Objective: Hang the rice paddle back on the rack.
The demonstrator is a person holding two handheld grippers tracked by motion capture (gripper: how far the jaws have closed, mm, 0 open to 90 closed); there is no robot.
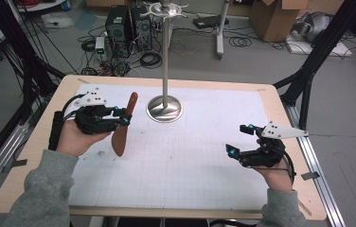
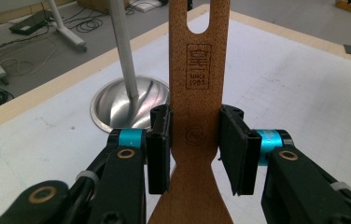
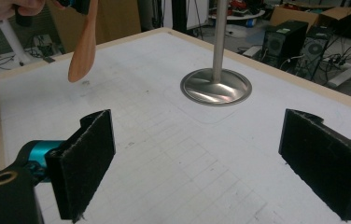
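Gripping a wooden spatula point(image 1: 123, 126) at its handle with the left gripper point(image 1: 125, 116), clear of the table point(image 1: 34, 156), left of frame centre in the high view.

Seen in the left gripper view with pads pressed on both handle edges just above the neck; blade hanging lower left of the metal stand point(image 1: 165, 108). Spread wide and holding nothing: right gripper point(image 1: 240, 140), lower right above the gridded mat point(image 1: 190, 165).
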